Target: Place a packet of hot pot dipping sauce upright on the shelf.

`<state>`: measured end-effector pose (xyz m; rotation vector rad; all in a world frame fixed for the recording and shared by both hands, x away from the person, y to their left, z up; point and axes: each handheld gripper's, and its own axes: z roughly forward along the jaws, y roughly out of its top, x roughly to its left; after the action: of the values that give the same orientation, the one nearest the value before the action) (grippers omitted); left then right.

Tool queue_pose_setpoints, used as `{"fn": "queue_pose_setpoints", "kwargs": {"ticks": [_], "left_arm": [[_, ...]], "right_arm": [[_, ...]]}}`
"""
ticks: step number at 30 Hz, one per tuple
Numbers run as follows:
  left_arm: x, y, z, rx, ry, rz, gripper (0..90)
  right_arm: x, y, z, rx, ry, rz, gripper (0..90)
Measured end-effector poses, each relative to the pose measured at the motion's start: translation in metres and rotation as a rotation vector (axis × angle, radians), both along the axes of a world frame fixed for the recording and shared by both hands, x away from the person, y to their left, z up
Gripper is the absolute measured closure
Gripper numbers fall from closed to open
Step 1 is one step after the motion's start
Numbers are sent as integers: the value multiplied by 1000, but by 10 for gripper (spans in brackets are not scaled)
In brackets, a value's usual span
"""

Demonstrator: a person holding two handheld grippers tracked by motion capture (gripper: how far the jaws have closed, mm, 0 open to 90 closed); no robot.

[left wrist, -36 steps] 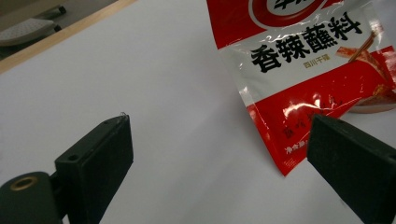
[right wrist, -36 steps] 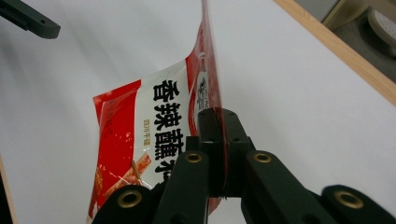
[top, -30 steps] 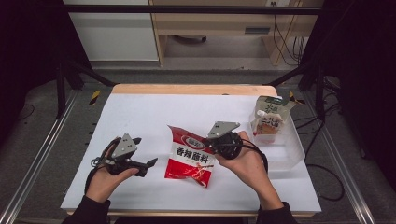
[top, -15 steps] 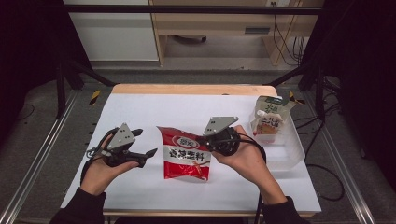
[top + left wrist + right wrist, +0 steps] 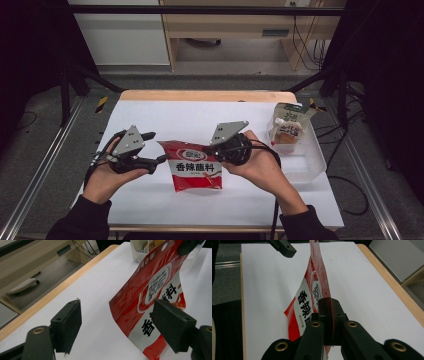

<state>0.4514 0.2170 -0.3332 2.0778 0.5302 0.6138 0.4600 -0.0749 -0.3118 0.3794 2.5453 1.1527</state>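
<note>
Red seasoning sachet (image 5: 195, 167) is lifted off the white table (image 5: 165, 120), pinched at its edge by the right gripper (image 5: 325, 322), while the left gripper (image 5: 117, 322), jaws spread, flanks its opposite edge, regrasp pending.

Sachet (image 5: 196, 171): red, with a white band carrying black characters and a white oval logo panel. Left tool (image 5: 152, 147) and right tool (image 5: 209, 146): black jaws, brass-coloured rivets, grey three-cornered top plates. Tabletop (image 5: 200, 117): white surface, light wood far edge. Bin (image 5: 309, 157): clear plastic. Pouch (image 5: 289, 131) in the bin: white, orange print. Sleeves (image 5: 77, 220): black.
</note>
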Motion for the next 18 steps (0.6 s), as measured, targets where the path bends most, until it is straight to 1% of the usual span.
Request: {"fn": "queue_pose_setpoints", "kwargs": {"ticks": [2,6,7,9,13,15,16,17,18], "left_arm": [[1,-1,0,-5,2,-5,252],[2,-2,-1,0,-2,-8,288],[3,-2,-2,-6,4,-10,298],[5,-2,-3,-14,16,-22,331],[8,-3,-7,-11,48,-64,408],[9,-5,-9,-9,58,-84,461],[10,-5,-10,-7,70,-92,485],[10,-5,-10,-7,76,-97,523],[11,-6,-10,-13,82,-101,546]], "right_arm": [[1,1,2,5,1,6,900],[0,3,5,7,4,22,900],[0,4,5,9,-1,26,900],[0,4,7,17,4,35,900],[-2,5,7,18,3,39,900],[-1,5,8,27,6,42,900],[-1,4,9,31,9,42,900],[0,3,9,31,8,43,900],[0,3,9,33,7,41,900]]}}
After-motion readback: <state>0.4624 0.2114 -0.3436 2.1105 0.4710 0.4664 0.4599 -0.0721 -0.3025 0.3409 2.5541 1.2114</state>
